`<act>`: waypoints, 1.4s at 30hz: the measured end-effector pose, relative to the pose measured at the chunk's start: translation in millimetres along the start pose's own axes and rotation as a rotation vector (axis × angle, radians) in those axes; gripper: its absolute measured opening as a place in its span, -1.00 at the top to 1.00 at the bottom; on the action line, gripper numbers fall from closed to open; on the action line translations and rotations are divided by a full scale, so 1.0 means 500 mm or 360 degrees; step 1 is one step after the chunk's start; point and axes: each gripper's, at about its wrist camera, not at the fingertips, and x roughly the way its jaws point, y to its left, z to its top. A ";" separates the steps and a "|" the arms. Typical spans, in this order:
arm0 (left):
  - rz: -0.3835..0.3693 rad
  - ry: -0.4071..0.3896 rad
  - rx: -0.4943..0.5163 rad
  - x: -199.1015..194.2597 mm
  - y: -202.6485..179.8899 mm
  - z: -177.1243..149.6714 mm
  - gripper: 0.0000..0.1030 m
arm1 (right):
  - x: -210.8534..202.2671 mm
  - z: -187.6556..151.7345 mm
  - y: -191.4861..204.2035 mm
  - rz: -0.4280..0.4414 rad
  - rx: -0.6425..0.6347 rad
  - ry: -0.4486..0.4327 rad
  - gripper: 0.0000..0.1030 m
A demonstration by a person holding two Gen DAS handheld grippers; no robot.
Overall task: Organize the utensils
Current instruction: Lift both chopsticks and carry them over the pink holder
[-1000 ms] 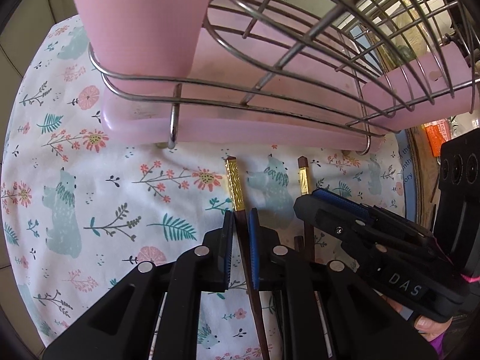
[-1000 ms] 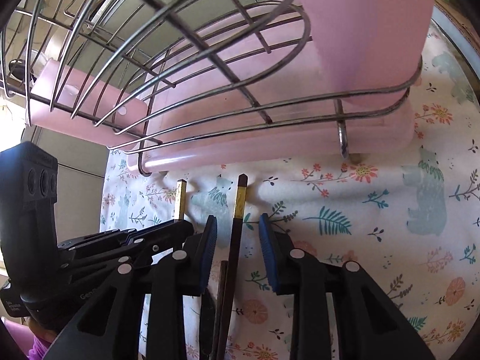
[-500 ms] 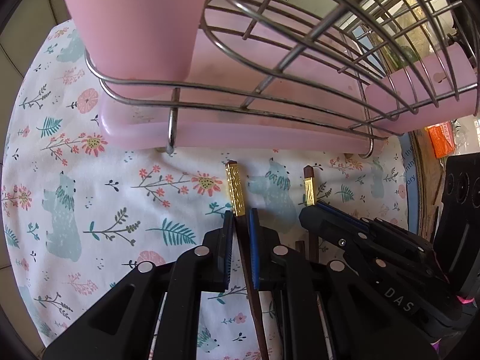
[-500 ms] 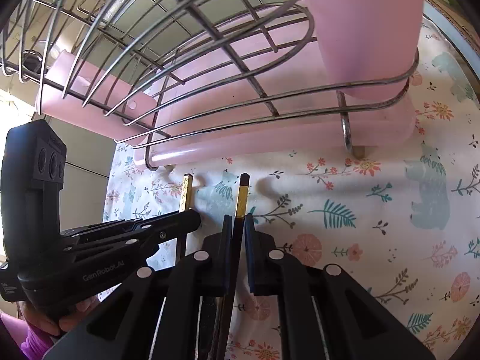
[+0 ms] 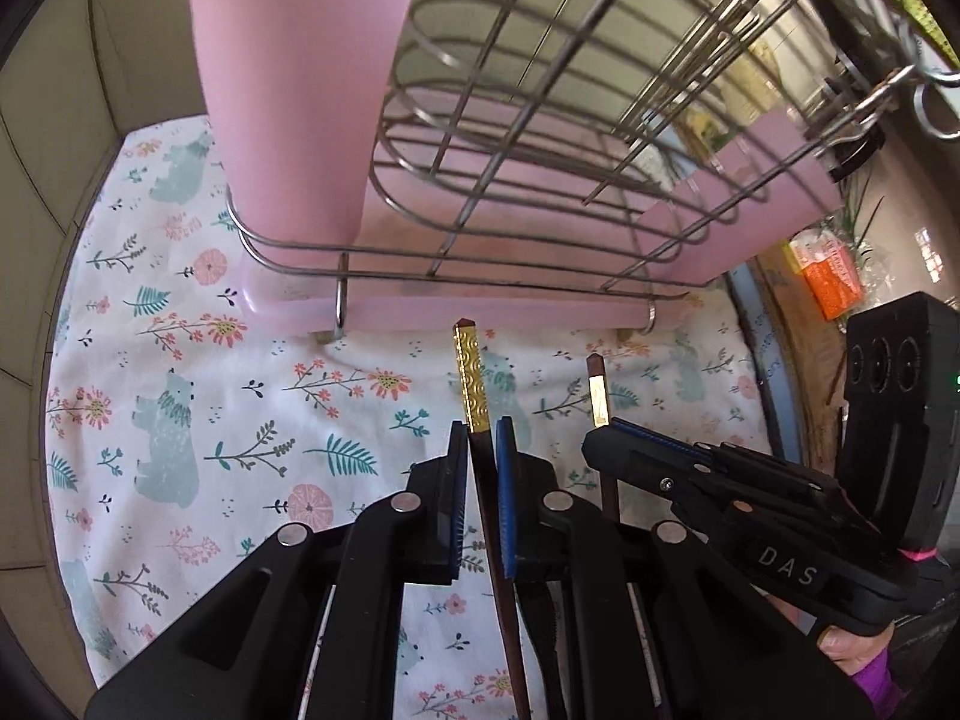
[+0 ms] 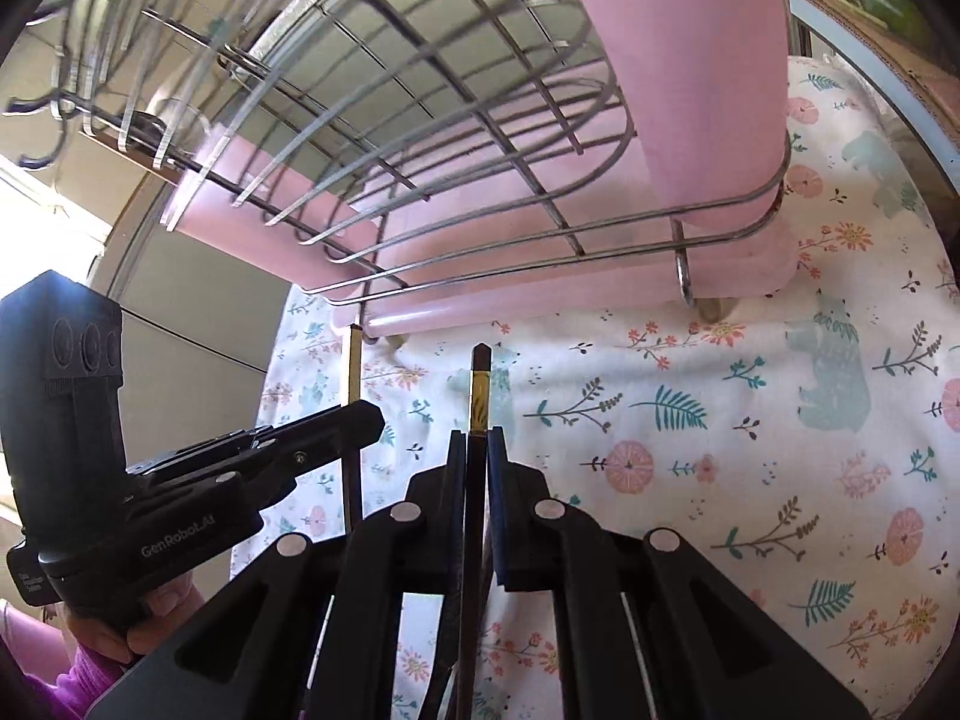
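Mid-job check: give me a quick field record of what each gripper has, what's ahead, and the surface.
left gripper: shut on left chopstick, gold-banded end pointing forward
right gripper: shut on right chopstick, gold-banded end pointing forward
chopstick alignment: roughly parallel, side by side, both aimed at the rack
ahead: wire dish rack on a pink drip tray
utensil holder: pink cup at the rack's corner
surface: floral tablecloth
placement: neither chopstick is in the pink cup yet

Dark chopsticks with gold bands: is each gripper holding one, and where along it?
Yes. The left gripper clamps one dark chopstick just below its gold band; the right gripper clamps the other chopstick likewise.
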 end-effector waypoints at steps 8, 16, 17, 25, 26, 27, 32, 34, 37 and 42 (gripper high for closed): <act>-0.0006 -0.0210 0.0037 -0.067 -0.002 -0.012 0.84 | -0.066 -0.006 0.002 0.0066 -0.0015 -0.0128 0.88; -0.0052 -0.0355 0.0033 -0.131 0.004 -0.013 0.87 | -0.123 -0.005 -0.011 0.0087 0.0006 -0.0189 0.88; -0.0062 -0.0374 0.0031 -0.140 0.004 -0.017 0.88 | -0.133 -0.006 -0.014 0.0089 0.0007 -0.0202 0.88; -0.0096 -0.0563 0.0027 -0.204 -0.001 -0.030 0.90 | -0.226 -0.018 -0.046 0.0113 0.0045 -0.0350 0.88; -0.0099 -0.0591 0.0030 -0.214 -0.001 -0.032 0.90 | -0.239 -0.020 -0.050 0.0115 0.0043 -0.0377 0.88; -0.0101 -0.0614 0.0032 -0.220 -0.001 -0.034 0.90 | -0.243 -0.020 -0.043 0.0114 0.0044 -0.0398 0.88; -0.0129 -0.0702 0.0024 -0.258 0.001 -0.036 0.90 | -0.280 -0.025 -0.035 0.0116 0.0034 -0.0501 0.88; -0.0138 -0.0730 0.0020 -0.267 0.006 -0.035 0.90 | -0.286 -0.024 -0.026 0.0107 0.0023 -0.0534 0.88; -0.0151 -0.0770 0.0008 -0.285 0.012 -0.035 0.90 | -0.307 -0.022 -0.016 0.0104 0.0012 -0.0578 0.88; -0.0164 -0.0834 -0.0012 -0.319 0.020 -0.035 0.90 | -0.355 -0.015 0.001 0.0092 -0.0017 -0.0673 0.88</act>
